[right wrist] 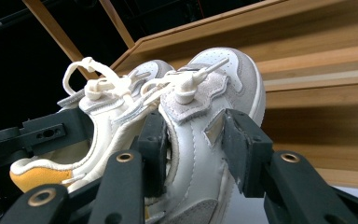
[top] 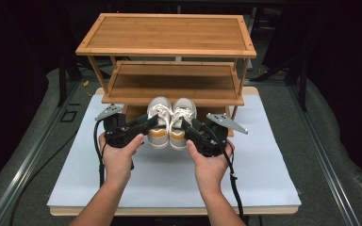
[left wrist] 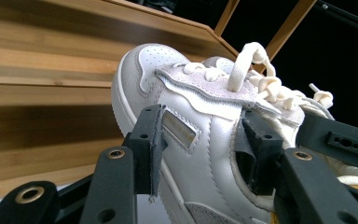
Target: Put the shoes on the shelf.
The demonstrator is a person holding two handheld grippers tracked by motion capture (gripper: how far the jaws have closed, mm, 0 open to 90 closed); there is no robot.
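Two white sneakers with orange heels stand side by side, toes toward the wooden rack. My left gripper (top: 153, 121) is shut on the left sneaker (top: 159, 123). In the left gripper view (left wrist: 203, 144) one jaw lies on the outer wall of that shoe (left wrist: 191, 107) and the other sits inside the collar. My right gripper (top: 185, 126) is shut on the right sneaker (top: 183, 120) in the same way. In the right gripper view (right wrist: 196, 149) its jaws pinch the side wall of that shoe (right wrist: 200, 126). Whether the soles rest on the board I cannot tell.
A bamboo rack (top: 169, 35) with stacked shelves stands at the back of the white board (top: 169, 183); its low shelf (top: 174, 84) is just beyond the toes. Black cables trail from both grippers toward the near edge. Dark floor surrounds the board.
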